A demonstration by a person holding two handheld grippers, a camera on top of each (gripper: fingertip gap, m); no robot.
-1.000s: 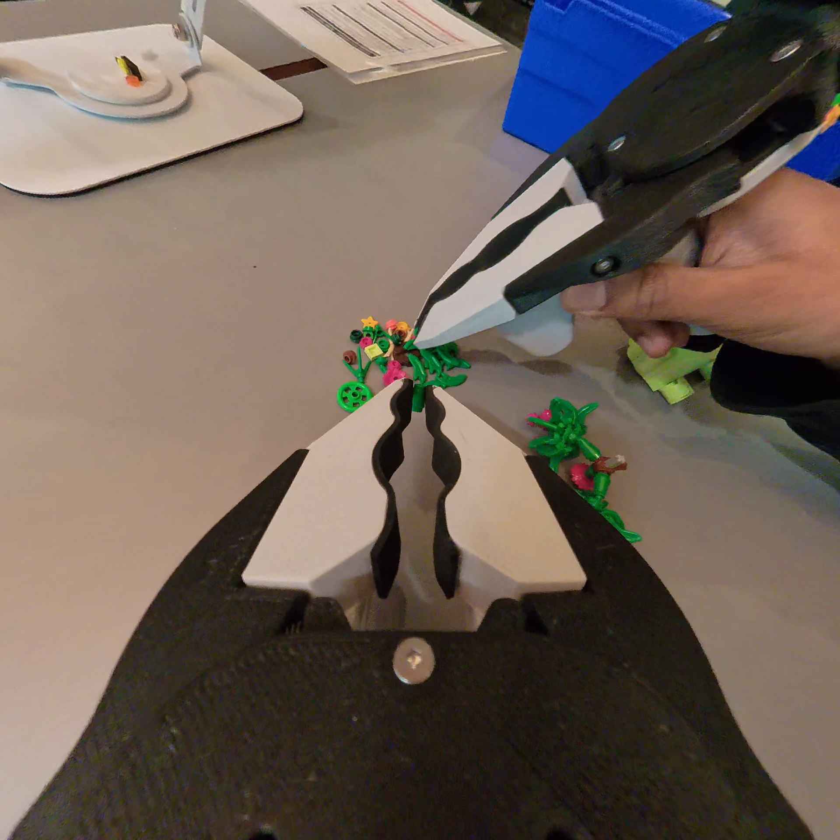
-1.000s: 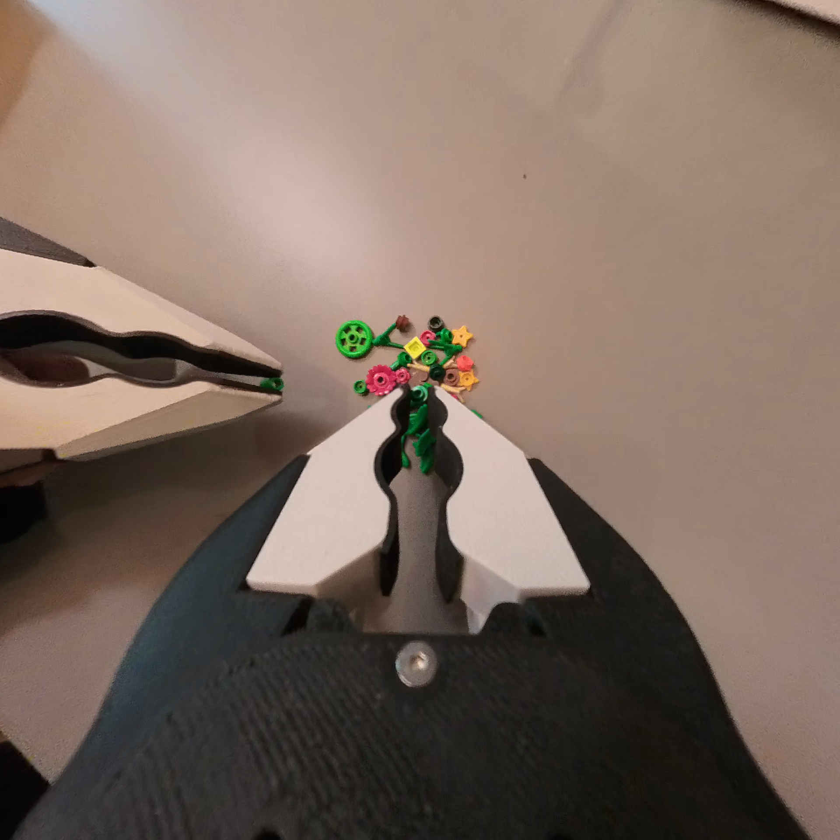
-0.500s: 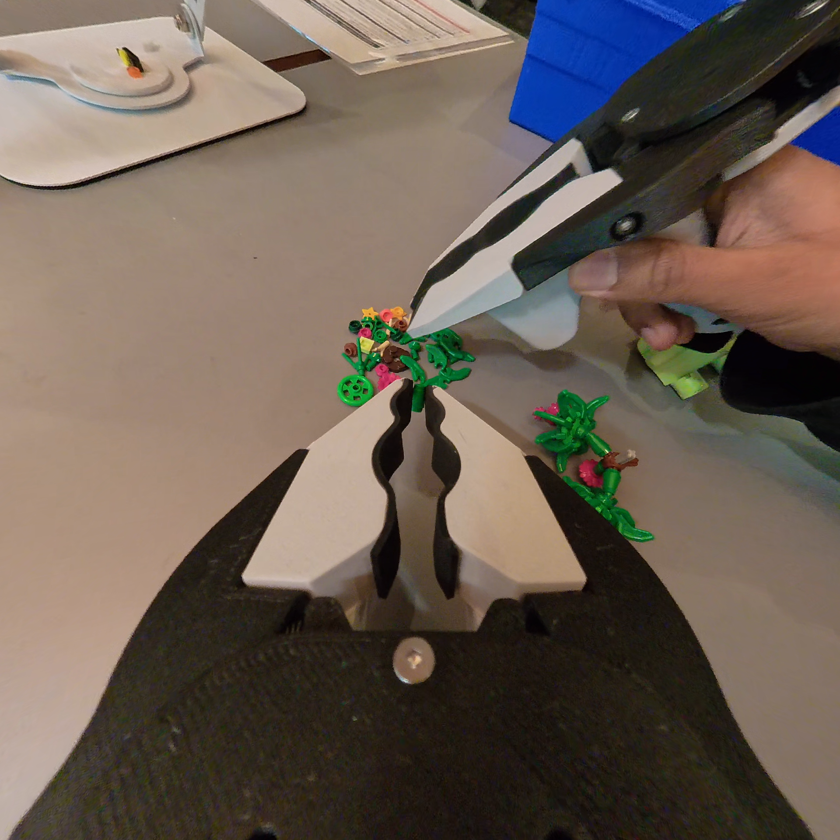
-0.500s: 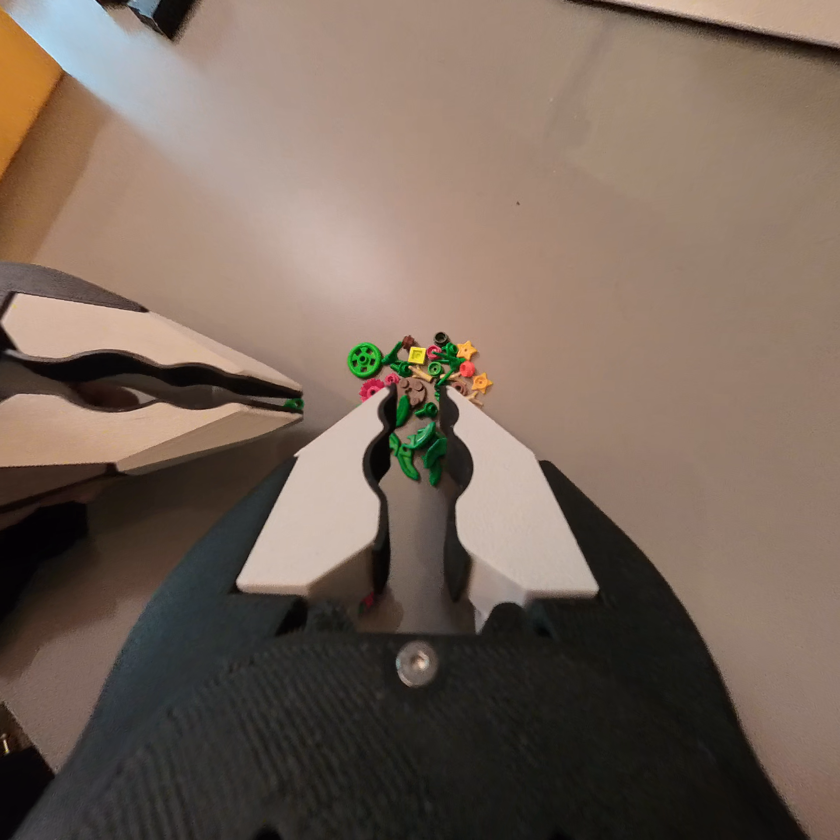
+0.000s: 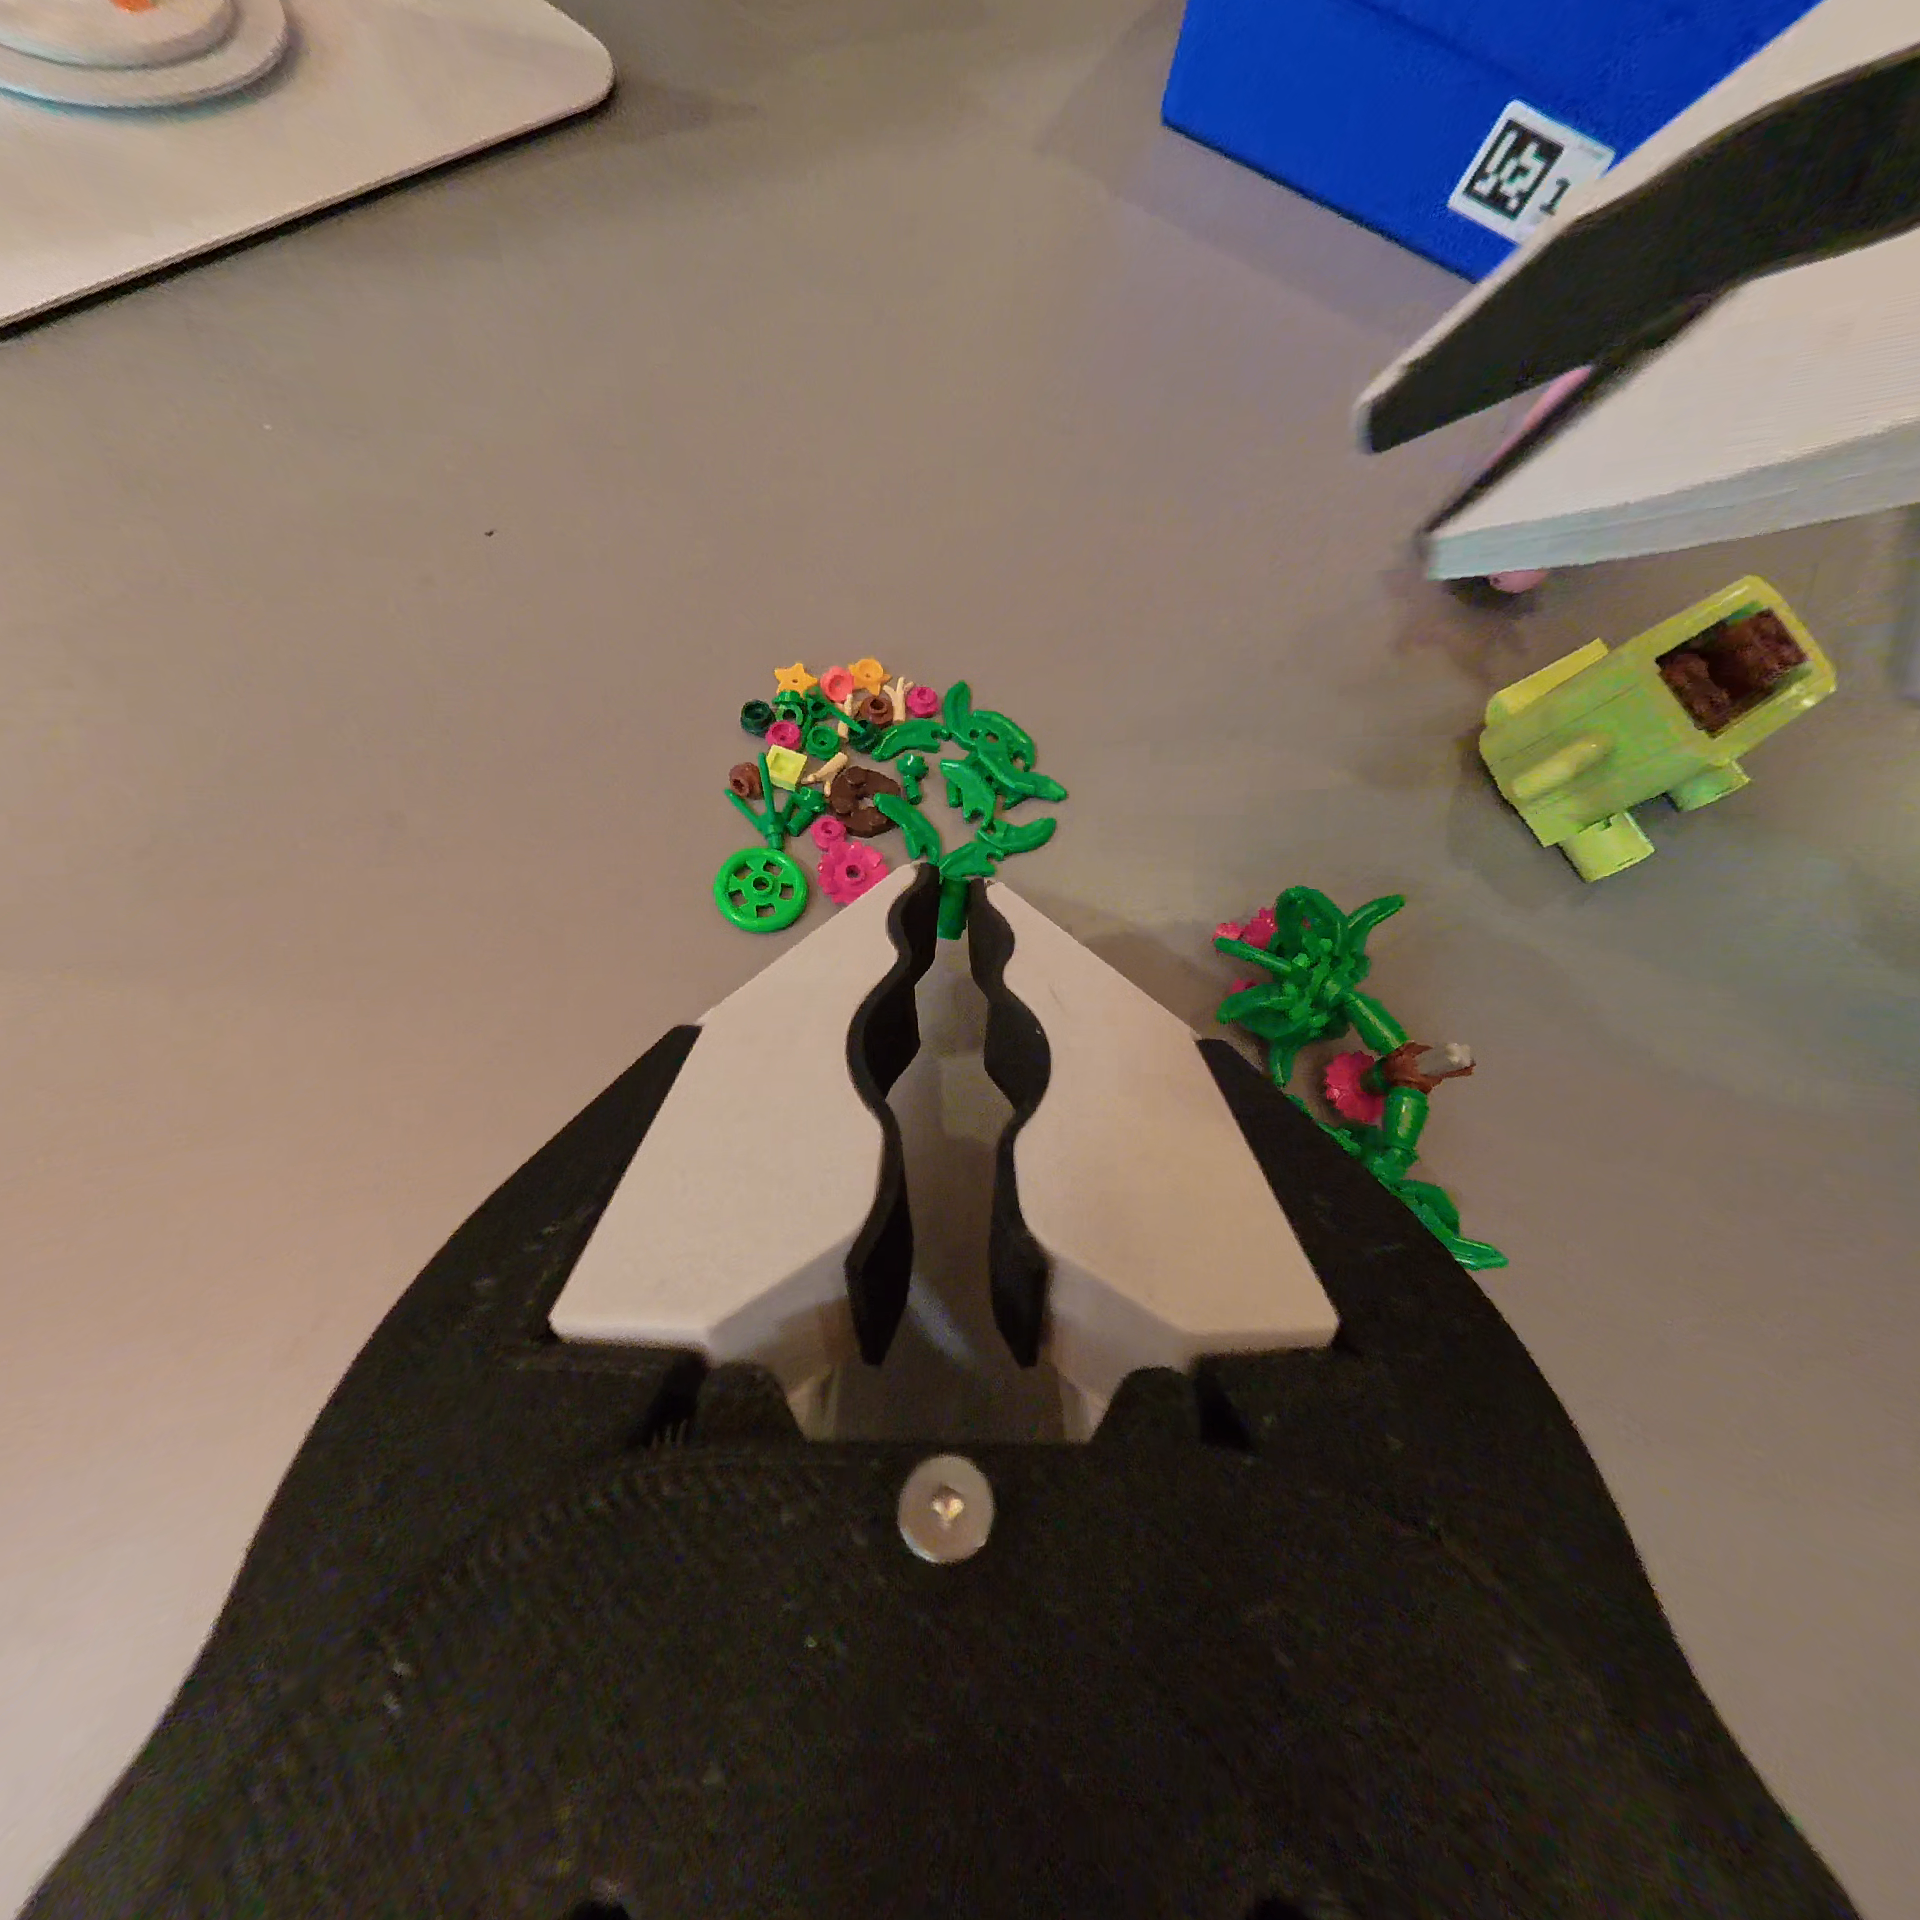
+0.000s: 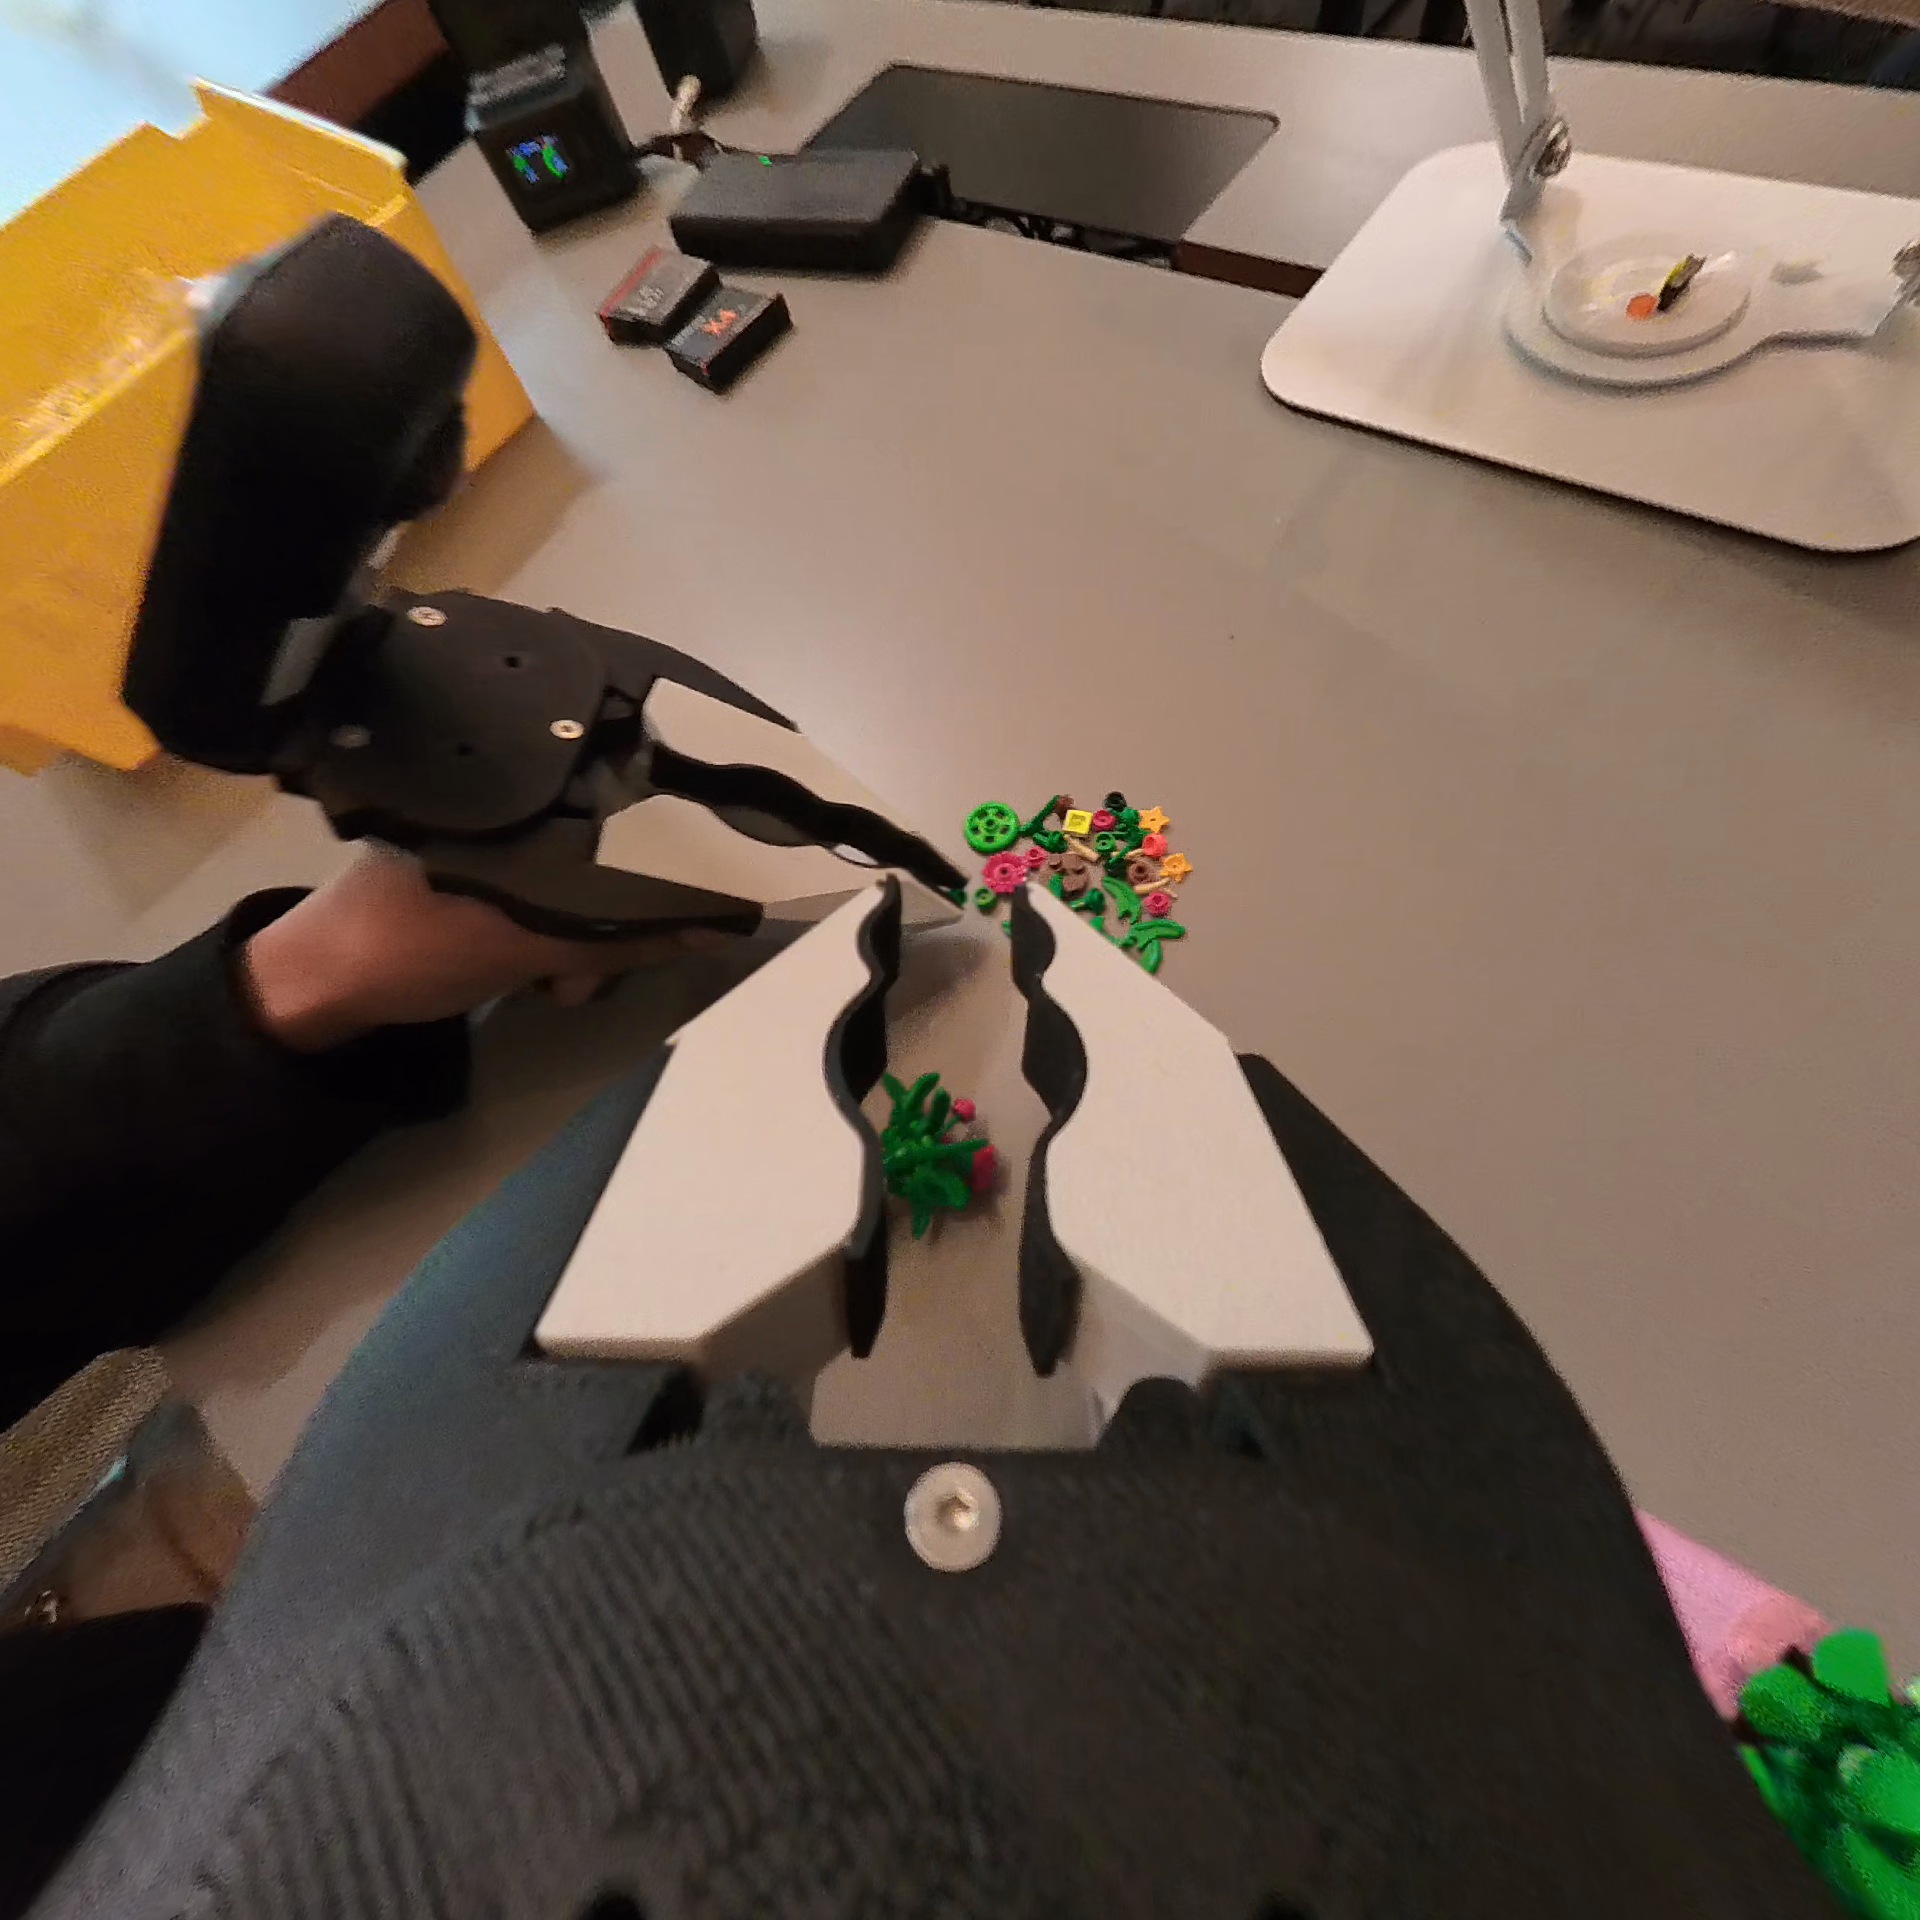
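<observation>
Green stem piece (image 5: 951, 906) sits pinched at the left claw (image 5: 951, 902) tips, low on the grey tabletop (image 5: 416, 727), loose-parts pile (image 5: 883, 779) at 12 o'clock. Right claw (image 6: 951, 899) is spread, empty, raised over a leafy plant build (image 6: 930, 1148). Risk: shallow tip grip, so the stem could twist out and scatter the pile.

Wide bare grey table (image 5: 364, 727) is seen left of the pile of tiny toy pieces (image 5: 873, 774). The right side is crowded by a toy plant (image 5: 1320, 987), a lime block (image 5: 1642, 727) and a blue bin (image 5: 1382, 114).
</observation>
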